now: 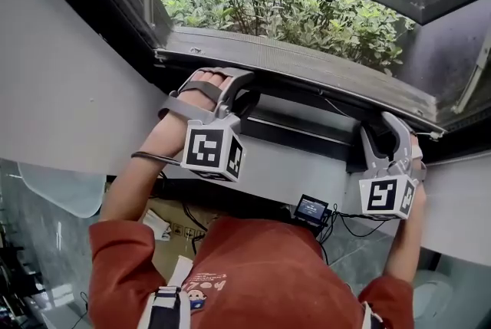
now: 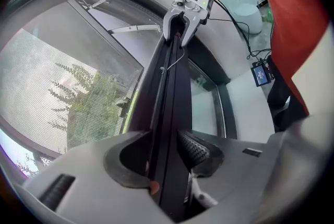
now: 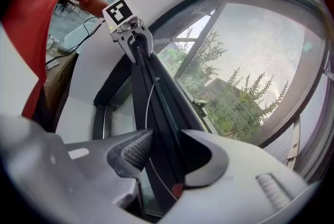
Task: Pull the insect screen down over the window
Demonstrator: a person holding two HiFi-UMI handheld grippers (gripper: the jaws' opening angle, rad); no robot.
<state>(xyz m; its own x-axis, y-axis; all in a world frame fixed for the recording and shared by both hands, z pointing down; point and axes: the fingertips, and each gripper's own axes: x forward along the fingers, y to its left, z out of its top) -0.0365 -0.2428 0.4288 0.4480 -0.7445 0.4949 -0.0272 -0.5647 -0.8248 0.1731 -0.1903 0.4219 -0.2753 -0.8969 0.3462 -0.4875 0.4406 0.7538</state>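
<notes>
My left gripper (image 2: pixel 166 154) pinches the black pull bar (image 2: pixel 168 87). My right gripper (image 3: pixel 159 157) clamps the same bar, with the mesh (image 3: pixel 250 71) just right of its jaws.

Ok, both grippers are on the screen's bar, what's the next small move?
Probably draw both down together, evenly. The left gripper and right gripper each clamp the dark bar, well apart, with mesh stretched beyond it; an uneven pull could tilt it. How far is left to go is unclear.

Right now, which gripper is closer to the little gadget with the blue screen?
Right. The right gripper clamps the screen bar just up and right of the little gadget; the left gripper clamps the bar farther off, up to its left.
</notes>
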